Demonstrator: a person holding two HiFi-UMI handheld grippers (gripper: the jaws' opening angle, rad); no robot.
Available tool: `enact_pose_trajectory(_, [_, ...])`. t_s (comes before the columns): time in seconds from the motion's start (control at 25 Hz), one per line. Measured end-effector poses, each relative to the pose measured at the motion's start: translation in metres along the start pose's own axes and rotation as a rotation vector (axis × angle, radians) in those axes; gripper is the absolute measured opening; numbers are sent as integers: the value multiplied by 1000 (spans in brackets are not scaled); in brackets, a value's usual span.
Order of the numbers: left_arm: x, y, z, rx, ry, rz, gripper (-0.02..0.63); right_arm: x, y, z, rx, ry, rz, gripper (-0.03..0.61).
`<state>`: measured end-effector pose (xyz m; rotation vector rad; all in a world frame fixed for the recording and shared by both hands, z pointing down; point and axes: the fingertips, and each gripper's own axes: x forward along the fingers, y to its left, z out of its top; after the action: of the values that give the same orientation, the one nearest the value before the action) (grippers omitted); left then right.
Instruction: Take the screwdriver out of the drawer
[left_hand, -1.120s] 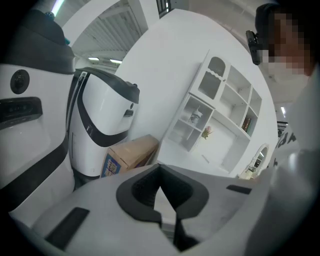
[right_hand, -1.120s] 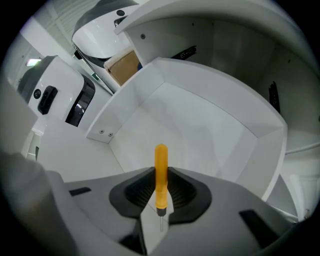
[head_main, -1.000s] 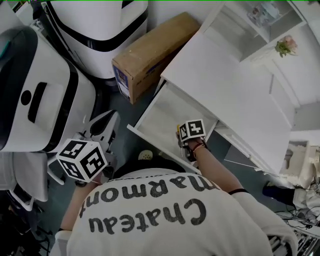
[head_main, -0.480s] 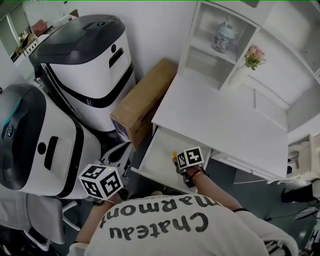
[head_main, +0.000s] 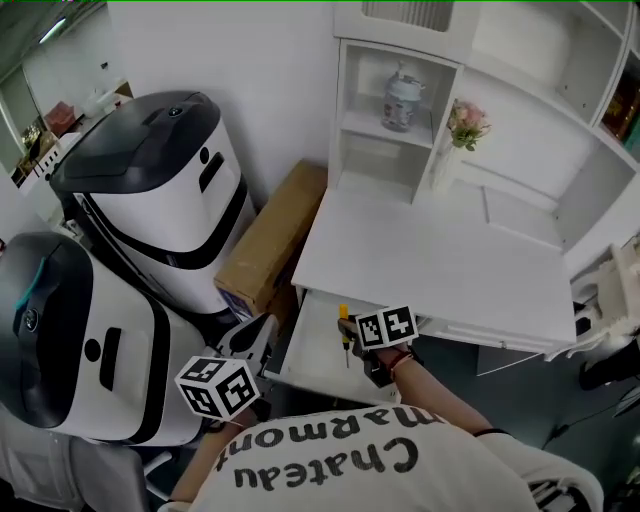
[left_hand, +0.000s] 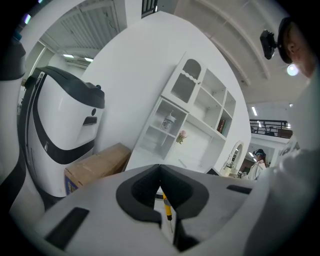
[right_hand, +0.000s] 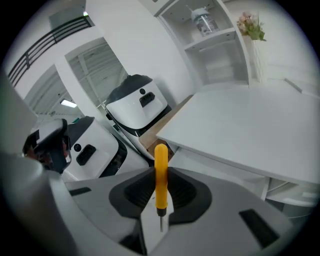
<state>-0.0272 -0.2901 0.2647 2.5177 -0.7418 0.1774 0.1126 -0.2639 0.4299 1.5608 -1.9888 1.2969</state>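
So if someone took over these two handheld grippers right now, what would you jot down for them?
Right gripper: jaws shut on the yellow-handled screwdriver.
Left gripper: jaws together, nothing in them, off to the left of the drawer.
Things: the drawer is open under the white desk, and the screwdriver hangs over it.
Done: screwdriver grasped and raised.
Left: carry it clear of the drawer and probably set it on the desk.

Right claw (head_main: 352, 338) sat over the open drawer (head_main: 312, 362). Desk top (head_main: 440, 262) edge was just ahead, with free air above it. Left claw (head_main: 252, 345) was hemmed in: cardboard box (head_main: 262, 248) ahead, white machine (head_main: 100, 345) close on its left.
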Motion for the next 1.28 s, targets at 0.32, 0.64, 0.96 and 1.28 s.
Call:
enact_pose_trajectory(0.32, [17,-9,7,13,-8,-28,23,-43,29,51,-25,-200,72,84])
enact_pose_trajectory(0.64, [40,-26,15,25,-10,-91,23,-98,66,102,-102,-414,174,84])
enact_pose_trajectory(0.96, [59,-50,19,48,-16,-158,23,-160,88,126,-319,-616,164,84])
enact_pose_trajectory(1.28, [71,-82,3,49,13,-170,23,-200,72,114,-459,-703,66,84])
